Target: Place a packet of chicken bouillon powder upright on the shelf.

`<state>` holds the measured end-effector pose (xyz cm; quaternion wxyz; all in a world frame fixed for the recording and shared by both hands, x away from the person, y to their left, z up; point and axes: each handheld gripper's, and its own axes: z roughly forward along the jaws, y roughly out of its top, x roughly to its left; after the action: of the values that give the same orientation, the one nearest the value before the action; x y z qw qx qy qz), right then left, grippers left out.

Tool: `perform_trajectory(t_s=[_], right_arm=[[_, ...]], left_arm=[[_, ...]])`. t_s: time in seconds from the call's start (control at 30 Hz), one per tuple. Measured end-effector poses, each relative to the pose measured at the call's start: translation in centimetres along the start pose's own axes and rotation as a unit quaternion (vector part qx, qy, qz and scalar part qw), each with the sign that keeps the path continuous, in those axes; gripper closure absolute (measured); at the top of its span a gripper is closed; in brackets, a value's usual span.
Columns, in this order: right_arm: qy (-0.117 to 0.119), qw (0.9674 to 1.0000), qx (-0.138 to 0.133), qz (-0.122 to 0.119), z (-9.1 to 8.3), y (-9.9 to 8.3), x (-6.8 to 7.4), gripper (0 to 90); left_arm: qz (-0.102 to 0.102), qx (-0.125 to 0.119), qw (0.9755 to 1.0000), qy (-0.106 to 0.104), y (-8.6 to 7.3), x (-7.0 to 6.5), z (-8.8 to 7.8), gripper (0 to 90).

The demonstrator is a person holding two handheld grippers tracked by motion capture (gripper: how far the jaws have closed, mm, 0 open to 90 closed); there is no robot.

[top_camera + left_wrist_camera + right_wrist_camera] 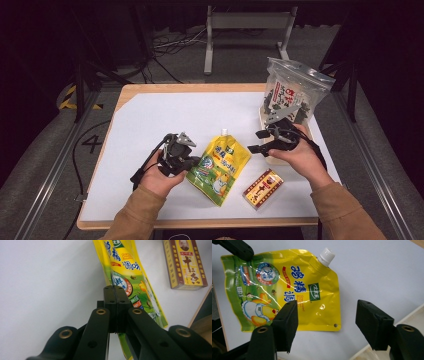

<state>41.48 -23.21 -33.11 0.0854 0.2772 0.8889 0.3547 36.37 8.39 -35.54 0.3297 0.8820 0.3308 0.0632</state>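
pouch, yellow and green, spouted, with a white screw cap: item in hand.

high view: i see the pouch flat on the white table, between my two hands, cap pointing away from me. my left gripper sits at the pouch's left edge; my right gripper hangs clear of it to the right. a small red and yellow box lies just beside the pouch's lower right corner. a clear bag of dark pieces stands at the far right, behind my right hand.

left gripper view: my left jaws stand pressed together, pad on pad, and the pouch's edge runs down behind them; whether film is pinched between them i cannot tell from here. the box's face is readable.

right gripper view: my right gripper stands wide apart, nothing between the pads, over the pouch. this view gives the full printed face, the cap and a punched hole in one corner.

handling, my judgement: soft, glossy film, likely slippery and saggy under its contents, moderately heavy. best holds are the flat sealed margin or the stiff spout neck; the belly would bulge and slide.
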Motion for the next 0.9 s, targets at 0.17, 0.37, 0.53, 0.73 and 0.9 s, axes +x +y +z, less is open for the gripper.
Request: perform_trajectory(t_s=[0.17,0.37,0.53,0.73,0.9], right_arm=[[0.012,0.9999,0.003,-0.009,1.1,0.5,-0.2,31.2],[0.035,0.9993,0.012,-0.011,3.0,1.2,-0.3,29.5],[0.042,0.9986,0.026,-0.019,4.9,1.8,-0.3,28.3],[0.051,0.9978,0.038,-0.020,6.5,2.1,-0.2,27.2],[0.060,0.9971,0.042,-0.024,7.8,2.3,-0.1,26.7]], left_arm=[[0.006,-0.003,1.0000,0.003,-0.2,-0.4,-0.4,90.0],[0.011,-0.011,0.9999,0.005,-0.6,-0.6,-1.2,90.0],[0.016,-0.014,0.9997,0.008,-1.0,-0.7,-1.7,90.0],[0.020,-0.018,0.9996,0.010,-1.3,-0.8,-2.0,90.0],[0.026,-0.021,0.9994,0.012,-1.6,-1.0,-2.3,90.0]])
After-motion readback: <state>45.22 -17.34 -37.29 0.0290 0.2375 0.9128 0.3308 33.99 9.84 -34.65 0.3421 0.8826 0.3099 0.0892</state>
